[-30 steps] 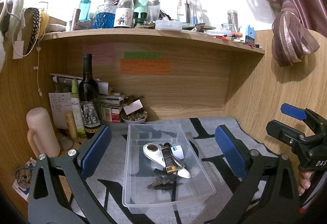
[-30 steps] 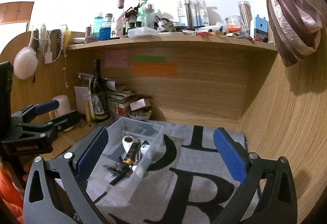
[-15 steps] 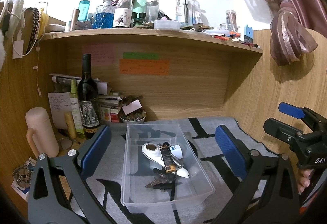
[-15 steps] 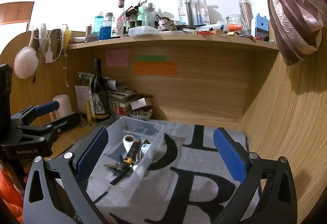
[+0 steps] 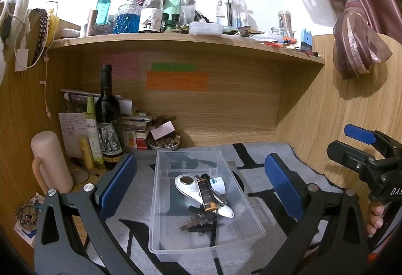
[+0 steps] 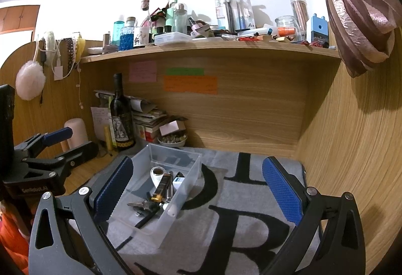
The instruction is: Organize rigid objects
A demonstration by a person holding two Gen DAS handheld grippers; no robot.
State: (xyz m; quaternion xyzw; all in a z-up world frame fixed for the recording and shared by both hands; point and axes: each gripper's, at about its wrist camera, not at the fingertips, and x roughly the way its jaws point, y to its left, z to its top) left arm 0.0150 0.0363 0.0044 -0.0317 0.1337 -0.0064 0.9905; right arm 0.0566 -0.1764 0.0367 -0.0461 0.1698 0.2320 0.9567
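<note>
My left gripper (image 5: 201, 187) hangs spread wide and empty above the clear plastic bin (image 5: 160, 202), which sits on the grey mat (image 6: 246, 199) with big black letters. In the bin lie a white magnifier (image 5: 187, 183), a black-and-gold lighter (image 5: 206, 196), a bunch of keys (image 5: 198, 221) and a small white box (image 5: 218, 183), all piled together. My right gripper (image 6: 198, 189) is spread wide too, holding nothing, over the mat just beside the bin. A wine bottle (image 5: 107, 121) stands behind, on the desk.

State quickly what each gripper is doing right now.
Left gripper: open, holding nothing.
Right gripper: open, holding nothing.
</note>
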